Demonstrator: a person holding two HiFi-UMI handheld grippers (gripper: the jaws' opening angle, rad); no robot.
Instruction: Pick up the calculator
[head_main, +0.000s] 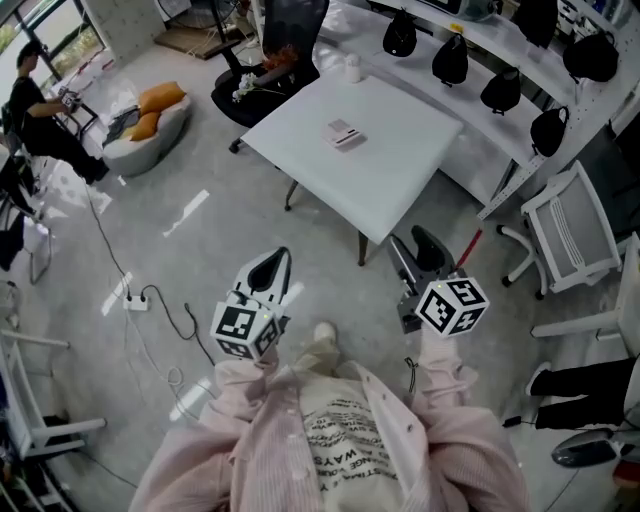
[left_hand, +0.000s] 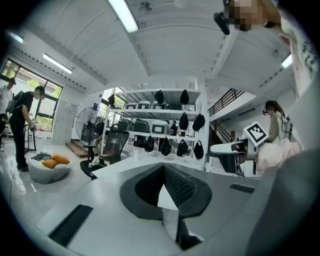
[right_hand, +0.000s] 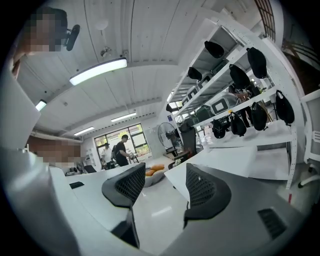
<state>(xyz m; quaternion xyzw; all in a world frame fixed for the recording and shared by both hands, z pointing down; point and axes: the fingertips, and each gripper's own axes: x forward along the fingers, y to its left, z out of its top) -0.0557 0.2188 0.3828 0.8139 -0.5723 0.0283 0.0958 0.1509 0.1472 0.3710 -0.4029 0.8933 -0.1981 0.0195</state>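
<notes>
head view: calculator (head_main: 344, 133) on white table (head_main: 400, 185); left tool (head_main: 268, 272) together, right tool (head_main: 418, 255) apart.

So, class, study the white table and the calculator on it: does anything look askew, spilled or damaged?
Nothing stands out. The small pale calculator lies flat near the middle of the white square table, with no spill or damage visible.

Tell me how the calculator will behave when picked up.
The calculator looks small and flat, so probably rigid and light. Lying flat on the smooth white table, it may slide when nudged, unlikely to roll.
</notes>
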